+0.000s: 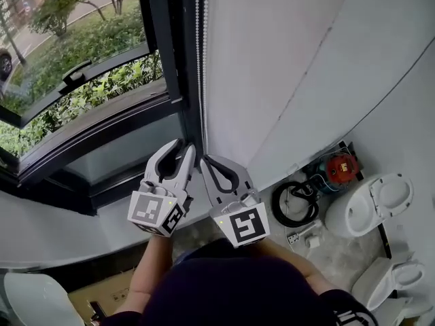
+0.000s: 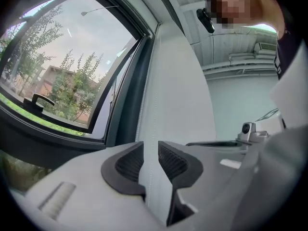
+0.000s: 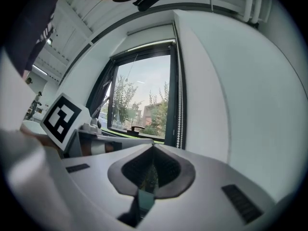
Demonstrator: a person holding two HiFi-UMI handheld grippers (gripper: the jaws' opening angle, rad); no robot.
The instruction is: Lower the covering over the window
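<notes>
The window is bare glass. Its covering, I judge, sits rolled up behind the pale bar across the top. The bead chain hangs down the frame at its right side. My left hand-held gripper is released, and one strand seems to run loose between its jaws. My right hand-held gripper is clenched on nothing. I should centre a single strand, pinch firmly, then pull straight down.
</notes>
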